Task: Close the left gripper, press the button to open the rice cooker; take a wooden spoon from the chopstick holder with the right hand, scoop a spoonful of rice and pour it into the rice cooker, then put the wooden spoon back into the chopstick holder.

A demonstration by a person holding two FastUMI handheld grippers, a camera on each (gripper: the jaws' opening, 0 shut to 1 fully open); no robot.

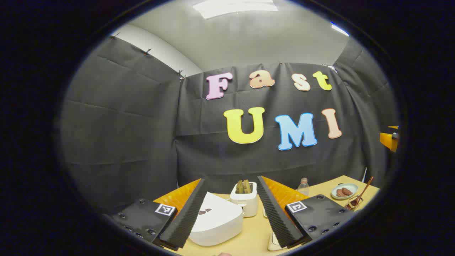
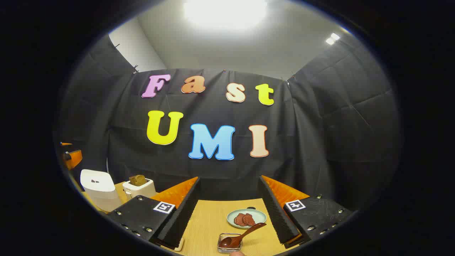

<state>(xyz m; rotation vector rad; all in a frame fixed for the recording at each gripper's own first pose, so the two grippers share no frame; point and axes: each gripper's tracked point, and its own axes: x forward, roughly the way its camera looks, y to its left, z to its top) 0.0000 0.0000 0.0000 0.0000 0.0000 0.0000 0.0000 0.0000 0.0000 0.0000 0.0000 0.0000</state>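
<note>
In the left gripper view, the left gripper [image 1: 229, 209] has its jaws spread wide, holding nothing, above a light wooden table [image 1: 254, 231]. Between its fingers sits the white rice cooker [image 1: 217, 222], lid down. Just beyond it, toward 12 o'clock, stands a white toaster [image 1: 245, 199] with bread slices in its slots. Toward 2 o'clock are a small clear bottle [image 1: 303, 186] and a pale plate [image 1: 344, 191] of brown food. In the right gripper view, the right gripper [image 2: 229, 209] is likewise spread and empty. Between its fingers, toward 6 o'clock, the wooden spoon [image 2: 241, 236] rests bowl-down in a small clear dish [image 2: 229, 243], handle angled toward 2 o'clock, just in front of the plate.
</note>
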